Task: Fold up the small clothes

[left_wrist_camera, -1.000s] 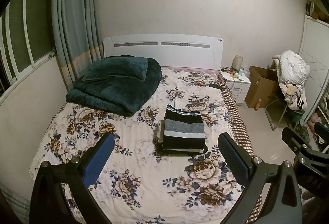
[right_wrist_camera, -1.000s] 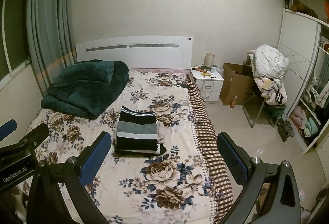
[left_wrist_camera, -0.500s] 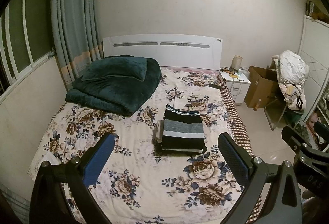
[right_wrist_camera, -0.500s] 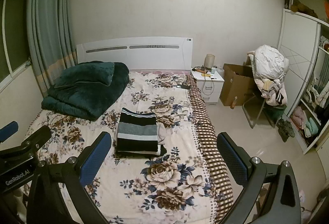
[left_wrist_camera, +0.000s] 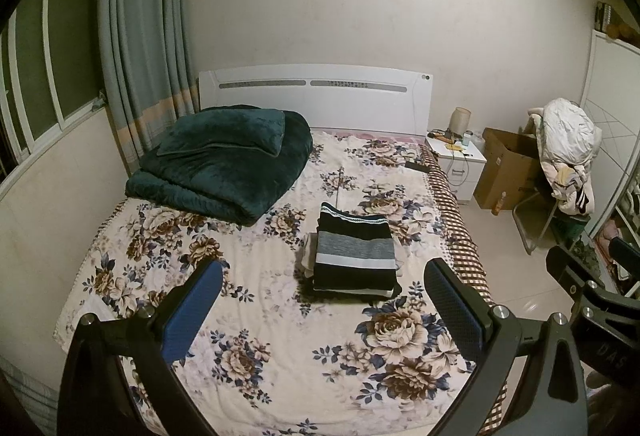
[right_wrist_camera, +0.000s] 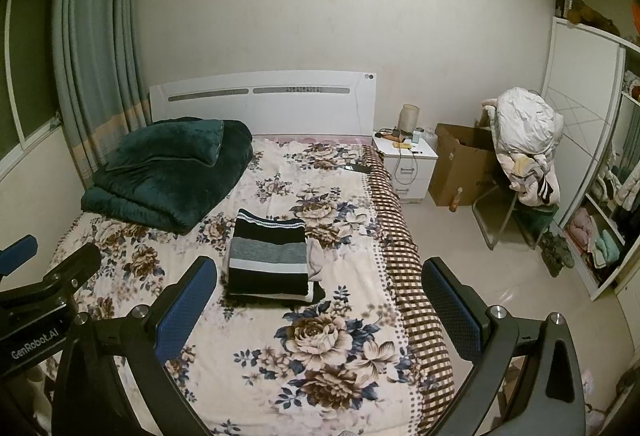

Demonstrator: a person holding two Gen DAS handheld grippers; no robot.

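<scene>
The right wrist view shows an open wardrobe with clothes on its shelves at the far right, which the left wrist view shows only at its edge; the left wrist view shows more of the window beside the curtain. Both grippers hang above the foot of the bed, pointing toward the headboard and touching nothing. The left gripper has its two blue pads spread wide and holds nothing; the right gripper is spread wide in the same way and is also empty. One stack of folded clothes, with a black and grey striped piece on top, lies in the middle of the flowered bed cover. One dark green quilt with one pillow on it lies near the headboard, well apart from the stack. One nightstand, one cardboard box and one chair loaded with laundry stand beside the bed
</scene>
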